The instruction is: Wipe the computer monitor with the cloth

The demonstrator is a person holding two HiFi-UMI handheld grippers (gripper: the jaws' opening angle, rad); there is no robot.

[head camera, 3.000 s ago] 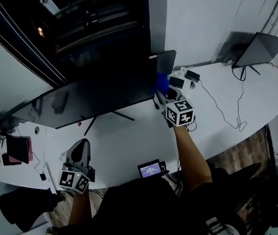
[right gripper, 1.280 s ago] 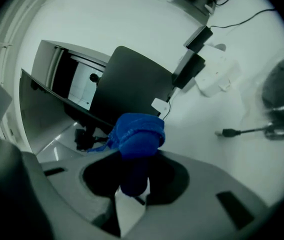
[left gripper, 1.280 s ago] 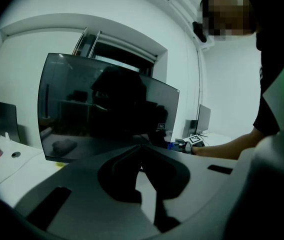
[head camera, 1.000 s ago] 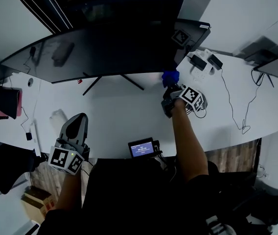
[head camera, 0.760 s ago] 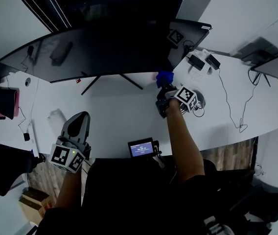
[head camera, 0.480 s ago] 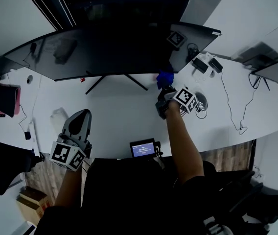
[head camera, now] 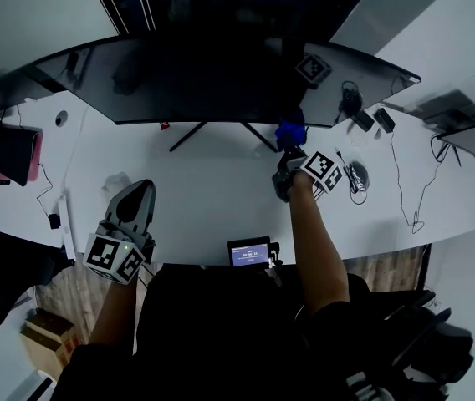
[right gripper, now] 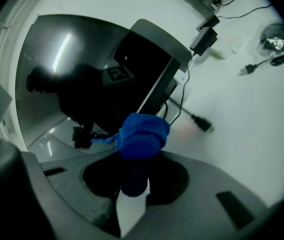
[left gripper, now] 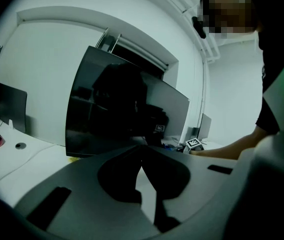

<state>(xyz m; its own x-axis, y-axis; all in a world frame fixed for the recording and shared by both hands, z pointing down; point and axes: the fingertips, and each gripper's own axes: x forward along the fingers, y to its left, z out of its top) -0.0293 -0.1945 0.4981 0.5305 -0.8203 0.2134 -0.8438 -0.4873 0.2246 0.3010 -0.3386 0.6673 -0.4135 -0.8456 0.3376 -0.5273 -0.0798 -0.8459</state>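
White desk (head camera: 212,199) fills most of my feed from the head view, with the wide dark monitor (head camera: 204,82) standing along its far side on a splayed stand (head camera: 221,136). My right hand-held gripper (right gripper: 133,181) is clenched on the blue cloth (right gripper: 141,136), which bunches out past the jaw tips as a rounded wad. Straight ahead of that hand-held gripper, the wad sits at the monitor's lower edge, just right of the stand. I cannot tell from either view whether the cloth is pressing on the glass or hanging just short of it. Loose cables (head camera: 405,182) trail over the desk off to the right of this hand-held gripper. My left hand-held gripper (left gripper: 142,151) is clenched on nothing, its tips met, low near the desk's front edge, with the monitor well ahead of it. As for progress, I judge the wipe to be at its beginning or in its early strokes. The cloth is up at one low spot, and nearly the whole dark screen stretches away to the left of my right hand-held gripper, yet to be covered. Nothing on the glass shows me which parts are already clean.
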